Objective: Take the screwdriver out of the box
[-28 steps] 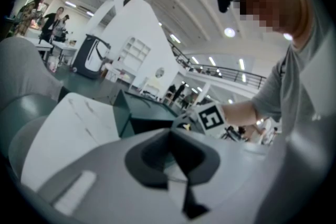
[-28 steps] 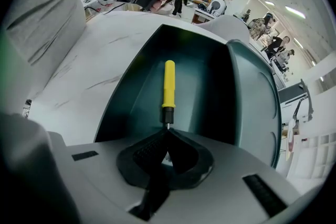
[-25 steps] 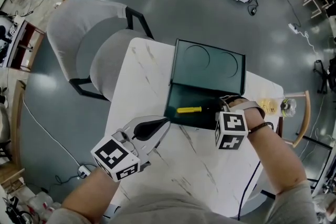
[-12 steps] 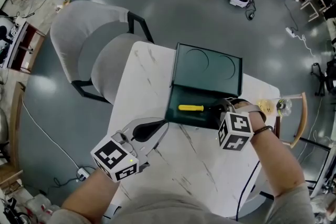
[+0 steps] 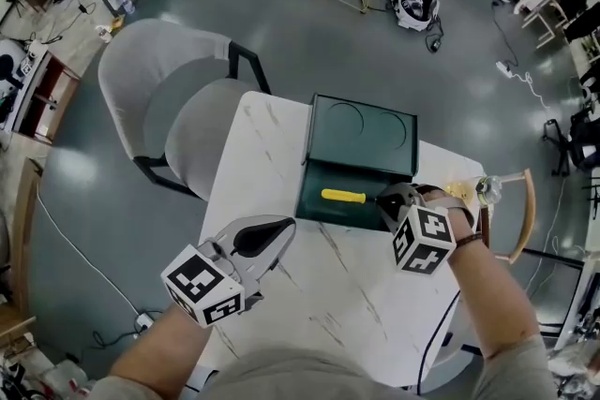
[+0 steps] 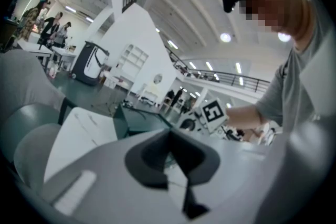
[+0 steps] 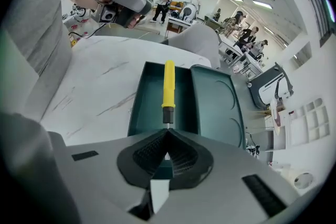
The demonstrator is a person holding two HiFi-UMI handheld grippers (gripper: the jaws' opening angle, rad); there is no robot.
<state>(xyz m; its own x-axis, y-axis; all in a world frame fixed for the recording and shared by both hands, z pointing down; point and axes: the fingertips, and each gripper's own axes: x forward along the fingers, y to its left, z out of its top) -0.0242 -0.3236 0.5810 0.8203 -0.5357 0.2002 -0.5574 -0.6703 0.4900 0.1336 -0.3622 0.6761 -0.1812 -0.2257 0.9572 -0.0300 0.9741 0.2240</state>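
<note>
The green box (image 5: 317, 175) sits open on the far part of the white desk (image 5: 349, 300). Its lid (image 5: 364, 128) is folded back toward the far edge, with two round hollows showing in it. The tray holds just one thing, the screwdriver (image 5: 342, 196). It lies flat along the tray floor, its yellow handle pointing away from the right claw (image 5: 383, 198).

In the right gripper view, the right claw (image 7: 167, 132) is closed narrow on the bare metal shaft where it leaves the handle of the screwdriver (image 7: 168, 85). The box (image 7: 147, 105) walls run close on either side of the handle.

The left claw (image 5: 279, 227) hangs over the near left part of the desk, just short of the box's near left corner. In its own view the left claw (image 6: 170, 138) is pressed together with nothing in it.

The near half of the desk is bare marble. A grey chair (image 5: 178, 98) stands against the far left edge. To the right of the box, a few small items near the desk's edge are too small to make out.
</note>
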